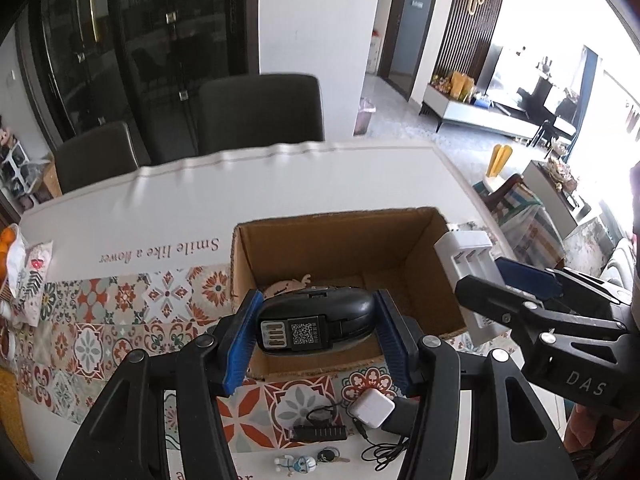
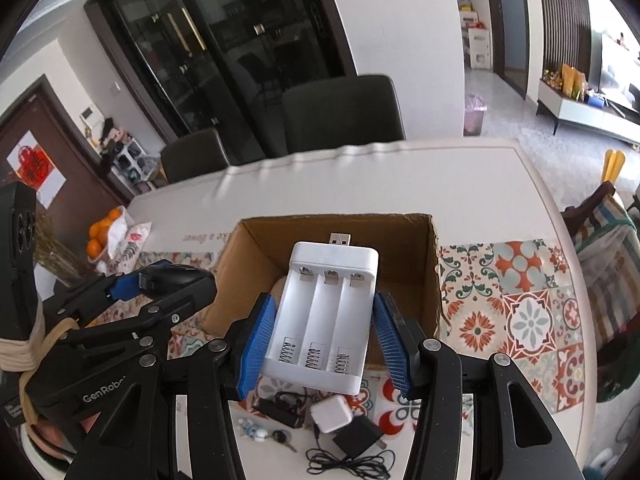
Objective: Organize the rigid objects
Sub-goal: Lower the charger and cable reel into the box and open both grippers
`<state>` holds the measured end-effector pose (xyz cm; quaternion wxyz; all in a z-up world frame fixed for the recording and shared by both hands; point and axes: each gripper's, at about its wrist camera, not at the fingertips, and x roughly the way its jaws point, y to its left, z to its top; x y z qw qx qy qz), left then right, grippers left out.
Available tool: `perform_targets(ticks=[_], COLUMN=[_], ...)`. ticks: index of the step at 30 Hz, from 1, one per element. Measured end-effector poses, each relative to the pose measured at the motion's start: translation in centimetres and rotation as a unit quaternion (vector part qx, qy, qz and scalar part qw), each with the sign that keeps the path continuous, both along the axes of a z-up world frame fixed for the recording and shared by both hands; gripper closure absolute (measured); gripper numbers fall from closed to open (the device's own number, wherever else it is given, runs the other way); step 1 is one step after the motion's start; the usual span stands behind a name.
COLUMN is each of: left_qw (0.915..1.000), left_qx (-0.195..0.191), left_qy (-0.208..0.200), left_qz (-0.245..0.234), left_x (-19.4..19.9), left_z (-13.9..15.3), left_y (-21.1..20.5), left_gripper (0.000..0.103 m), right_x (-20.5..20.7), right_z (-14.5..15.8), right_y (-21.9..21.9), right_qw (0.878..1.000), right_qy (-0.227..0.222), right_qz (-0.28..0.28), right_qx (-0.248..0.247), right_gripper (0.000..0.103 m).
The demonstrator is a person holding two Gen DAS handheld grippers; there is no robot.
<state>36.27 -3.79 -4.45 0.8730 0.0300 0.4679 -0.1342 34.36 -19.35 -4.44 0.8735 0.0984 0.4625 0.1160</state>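
Left hand-held gripper pinches glossy mouse (rounded) over cardboard box

We count beside one cardboard box: one mouse, one battery charger, two adapters, one keyring.

- Left gripper: blue pads clamped on both sides of a black mouse, underside up, QR label visible.
- Mouse held above near part of open cardboard box.
- Right gripper, at right, grips white battery charger beside box's right wall.
- Near on patterned tablecloth: white adapter, black cable, small keys, figurine.
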Motion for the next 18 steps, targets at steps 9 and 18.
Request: perform_targets(ticks=[9, 18], left_qw=[0.9988, 0.9986], left_qx=[0.017, 0.040], left_qy=[0.045, 0.029], left_qz=[-0.004, 0.018], left_x=[2.1, 1.8], left_z=[-3.1, -3.1], left_y=[-1.2, -0.4], left_gripper=[0.048, 0.037], right_x=[1.8, 2.4], right_z=[-2.2, -2.8], right_y=[-0.6, -0.6], right_qw=[0.999, 0.999], right_qy=[0.027, 0.032], right_qz=[-0.012, -0.012], right_qx=[-0.013, -0.015], right_gripper=[0.052, 0.052])
